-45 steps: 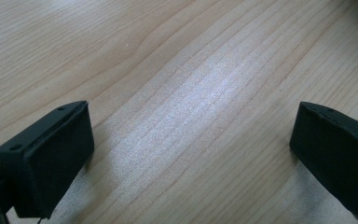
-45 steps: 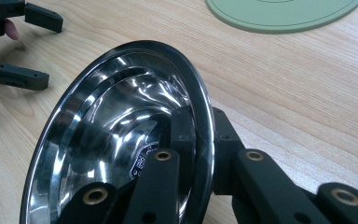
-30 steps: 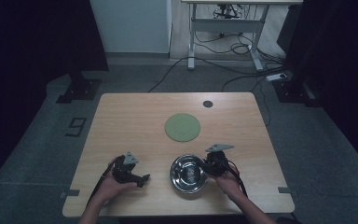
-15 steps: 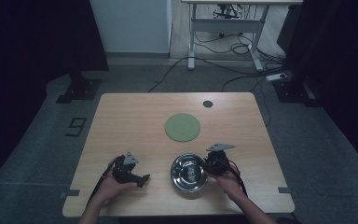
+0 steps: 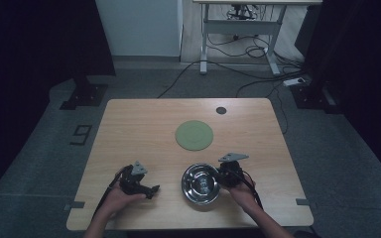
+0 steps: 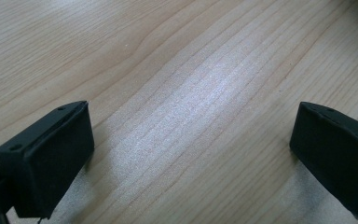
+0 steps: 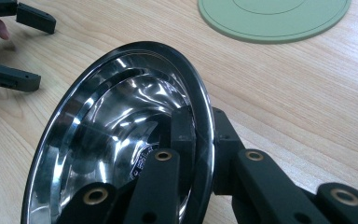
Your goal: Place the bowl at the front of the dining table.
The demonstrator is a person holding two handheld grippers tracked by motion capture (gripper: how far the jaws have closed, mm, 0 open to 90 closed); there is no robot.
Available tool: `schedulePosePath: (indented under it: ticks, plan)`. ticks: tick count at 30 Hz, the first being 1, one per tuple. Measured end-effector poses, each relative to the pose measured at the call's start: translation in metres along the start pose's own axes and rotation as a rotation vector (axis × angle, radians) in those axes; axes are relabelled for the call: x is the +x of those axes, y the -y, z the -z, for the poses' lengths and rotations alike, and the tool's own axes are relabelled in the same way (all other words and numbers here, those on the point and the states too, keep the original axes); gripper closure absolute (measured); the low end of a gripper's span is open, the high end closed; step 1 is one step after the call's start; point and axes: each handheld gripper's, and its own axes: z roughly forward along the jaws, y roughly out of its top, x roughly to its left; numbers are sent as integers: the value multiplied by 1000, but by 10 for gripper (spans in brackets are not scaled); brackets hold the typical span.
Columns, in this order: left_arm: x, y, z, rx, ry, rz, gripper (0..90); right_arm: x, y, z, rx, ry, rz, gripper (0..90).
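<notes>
The right gripper (image 7: 196, 140) is pinching the rim of a polished steel bowl (image 5: 200, 183), one jaw inside the wall and one outside, closed tight on the thin metal. That edge grip is probably the only purchase the smooth bowl offers. In the right gripper view the bowl (image 7: 121, 135) is looking tilted, though I cannot tell whether it is lifting off the wooden table (image 5: 144, 124). It is holding nothing. Ahead of that gripper, a flat green round mat (image 5: 194, 135) is lying bare, possibly where the bowl is heading. Beside the bowl, well apart from it, the left gripper (image 5: 151, 190) is resting in the person's hand with jaws spread wide over bare wood, gripping nothing, seemingly waiting.
</notes>
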Motion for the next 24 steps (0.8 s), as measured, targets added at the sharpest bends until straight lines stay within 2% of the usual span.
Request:
schedulePosePath:
  ticks: [4, 7, 14, 24]
  plan:
    - [0, 0, 0, -2, 0, 1, 0, 0, 0, 1, -6, -8, -7, 836]
    - [0, 0, 0, -2, 0, 1, 0, -1, -3, 4, -30, -20, -23, 836]
    - [0, 0, 0, -3, -1, 2, 0, -8, -8, 12, -71, -18, -54, 836]
    - [0, 0, 0, -3, -1, 2, 0, -18, -13, 18, -98, -15, -91, 837]
